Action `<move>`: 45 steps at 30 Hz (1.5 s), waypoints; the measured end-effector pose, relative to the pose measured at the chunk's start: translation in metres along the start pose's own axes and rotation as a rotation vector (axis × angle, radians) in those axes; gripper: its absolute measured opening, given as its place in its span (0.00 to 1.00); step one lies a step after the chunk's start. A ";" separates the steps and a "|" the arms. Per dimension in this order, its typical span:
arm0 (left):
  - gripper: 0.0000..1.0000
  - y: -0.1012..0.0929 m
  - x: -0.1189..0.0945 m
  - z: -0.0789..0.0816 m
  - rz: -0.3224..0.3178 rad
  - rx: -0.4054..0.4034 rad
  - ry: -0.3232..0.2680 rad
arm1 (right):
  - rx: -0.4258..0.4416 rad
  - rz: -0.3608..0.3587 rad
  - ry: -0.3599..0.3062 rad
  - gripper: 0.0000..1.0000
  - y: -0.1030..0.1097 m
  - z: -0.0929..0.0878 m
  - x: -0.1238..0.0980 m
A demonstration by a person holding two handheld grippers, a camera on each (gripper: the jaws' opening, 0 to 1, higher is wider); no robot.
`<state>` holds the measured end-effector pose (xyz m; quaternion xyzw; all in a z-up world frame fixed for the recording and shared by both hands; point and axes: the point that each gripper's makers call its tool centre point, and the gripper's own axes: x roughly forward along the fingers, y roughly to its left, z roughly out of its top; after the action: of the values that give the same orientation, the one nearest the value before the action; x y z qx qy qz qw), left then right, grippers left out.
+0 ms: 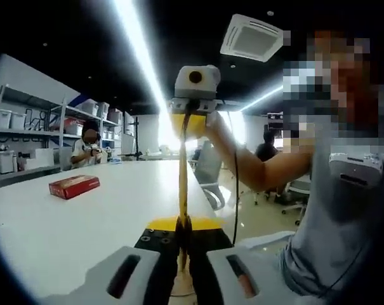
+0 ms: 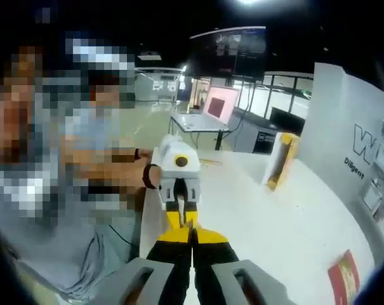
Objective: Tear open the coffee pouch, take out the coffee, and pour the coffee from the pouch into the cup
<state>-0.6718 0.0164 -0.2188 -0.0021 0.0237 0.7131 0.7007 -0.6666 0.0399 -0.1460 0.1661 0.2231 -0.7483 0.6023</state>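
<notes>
A long thin yellow coffee pouch (image 1: 183, 178) is stretched taut between both grippers above the white table (image 1: 65, 222). My left gripper (image 1: 183, 227) is shut on its near end, jaws pressed together at the yellow tips. At the pouch's far end, my right gripper (image 1: 190, 124) is shut on it, held by a person's hand. In the right gripper view, my right gripper (image 2: 192, 236) clamps one end of the pouch (image 2: 181, 215) and the left gripper (image 2: 180, 200) faces it, very close. A pale curved rim (image 1: 182, 291) shows under the left jaws; I cannot tell what it is.
A red box (image 1: 74, 186) lies flat on the table; it also shows near the table edge (image 2: 344, 276). A yellow-and-white carton (image 2: 279, 159) stands upright further off. The person holding the grippers (image 1: 331, 203) stands at the table's side. Shelves (image 1: 26, 140) and another person sit beyond.
</notes>
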 end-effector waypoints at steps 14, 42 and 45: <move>0.04 -0.001 -0.001 0.007 0.033 0.037 -0.028 | 0.027 0.007 -0.026 0.01 -0.001 -0.008 0.006; 0.10 0.007 -0.018 0.012 0.080 -0.037 -0.100 | 0.209 -0.011 -0.821 0.03 -0.003 -0.010 0.030; 0.10 0.009 -0.025 0.011 0.127 -0.036 -0.100 | 0.199 -0.023 -0.828 0.03 0.000 -0.009 0.025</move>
<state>-0.6796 -0.0083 -0.2069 0.0225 -0.0238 0.7558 0.6540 -0.6721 0.0240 -0.1666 -0.0937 -0.1092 -0.7763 0.6137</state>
